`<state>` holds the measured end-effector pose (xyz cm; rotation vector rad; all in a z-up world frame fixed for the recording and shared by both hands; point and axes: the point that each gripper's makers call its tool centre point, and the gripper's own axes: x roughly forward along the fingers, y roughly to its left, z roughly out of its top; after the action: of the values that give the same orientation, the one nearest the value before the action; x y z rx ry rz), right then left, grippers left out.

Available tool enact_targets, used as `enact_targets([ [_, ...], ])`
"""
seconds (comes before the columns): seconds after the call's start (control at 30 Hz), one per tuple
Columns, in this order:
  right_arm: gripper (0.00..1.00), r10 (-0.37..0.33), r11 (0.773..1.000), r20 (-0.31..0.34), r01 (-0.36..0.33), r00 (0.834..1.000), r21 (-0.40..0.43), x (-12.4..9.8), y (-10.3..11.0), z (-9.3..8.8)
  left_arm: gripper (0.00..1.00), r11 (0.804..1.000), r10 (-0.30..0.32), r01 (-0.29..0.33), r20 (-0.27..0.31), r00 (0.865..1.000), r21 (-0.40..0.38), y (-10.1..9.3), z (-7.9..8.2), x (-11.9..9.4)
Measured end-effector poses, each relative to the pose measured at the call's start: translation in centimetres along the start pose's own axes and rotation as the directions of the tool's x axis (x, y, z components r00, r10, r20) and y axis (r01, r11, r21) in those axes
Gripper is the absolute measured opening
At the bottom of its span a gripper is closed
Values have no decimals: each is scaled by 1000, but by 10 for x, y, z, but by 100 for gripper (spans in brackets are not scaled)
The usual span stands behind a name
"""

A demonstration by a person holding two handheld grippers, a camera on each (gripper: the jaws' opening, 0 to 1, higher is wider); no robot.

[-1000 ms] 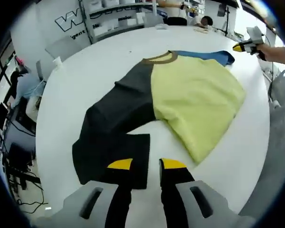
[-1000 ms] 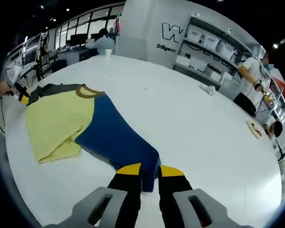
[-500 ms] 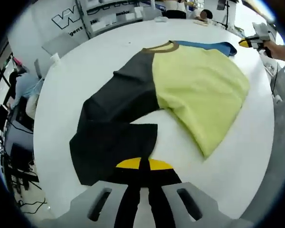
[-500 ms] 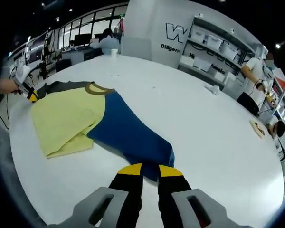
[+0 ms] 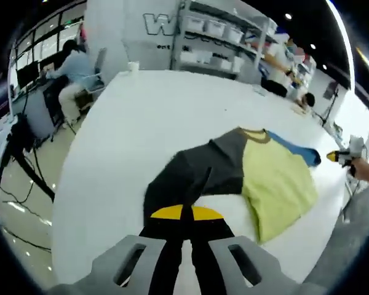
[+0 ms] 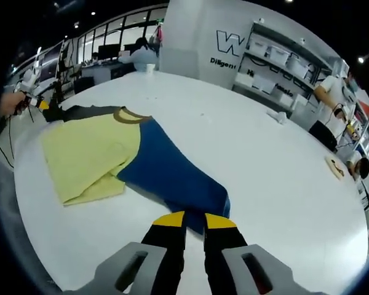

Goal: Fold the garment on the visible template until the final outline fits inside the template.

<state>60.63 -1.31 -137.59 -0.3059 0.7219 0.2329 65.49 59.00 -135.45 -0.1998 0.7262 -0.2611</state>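
Note:
A shirt with a yellow-green body (image 5: 277, 181), a brown collar (image 5: 253, 134), a dark grey sleeve (image 5: 184, 178) and a blue sleeve (image 5: 295, 149) lies on the white round table (image 5: 141, 110). My left gripper (image 5: 186, 213) is shut on the end of the dark grey sleeve, which rises off the table toward the jaws. In the right gripper view the yellow-green body (image 6: 89, 153) lies at the left and the blue sleeve (image 6: 172, 175) runs toward my right gripper (image 6: 194, 220). Its jaws stand a little apart at the sleeve's end. A hand holds the left gripper (image 6: 40, 104) at the far left.
White shelving (image 5: 215, 37) stands beyond the table. A person sits at a desk (image 5: 74, 67) at the left. A cup (image 5: 133, 66) stands at the table's far edge. A crumpled white item (image 6: 275, 115) and a small flat object (image 6: 334, 166) lie on the far side of the table (image 6: 264, 184).
My left gripper has shut on the dark grey sleeve's end and lifted it, and that view has swung up. My right gripper has barely moved at the blue sleeve's end.

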Motion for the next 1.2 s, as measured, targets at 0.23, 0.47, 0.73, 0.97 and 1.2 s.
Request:
enact_targets([
  [0.23, 4, 6, 1000, -3, -6, 1000, -11, -1, 3, 2, 5, 973, 100, -78, 89, 991, -218, 56, 20, -21],
  [0.47, 4, 9, 1000, -8, -9, 1000, -20, -2, 5, 3, 5, 947, 145, -94, 148, 978, -307, 80, 38, -33],
  [0.73, 4, 10, 1000, -16, -10, 1000, -29, -5, 5, 2, 5, 966, 185, -161, 107, 977, -202, 103, 55, -20],
  [0.97, 5, 10, 999, -25, -11, 1000, -31, -5, 5, 0, 5, 961, 245, -252, -74, 967, -110, 126, 27, 5],
  [1.2, 6, 19, 999, -31, -20, 999, -27, -1, 8, 0, 5, 968, 252, -252, 7, 968, -16, 123, 28, 9],
])
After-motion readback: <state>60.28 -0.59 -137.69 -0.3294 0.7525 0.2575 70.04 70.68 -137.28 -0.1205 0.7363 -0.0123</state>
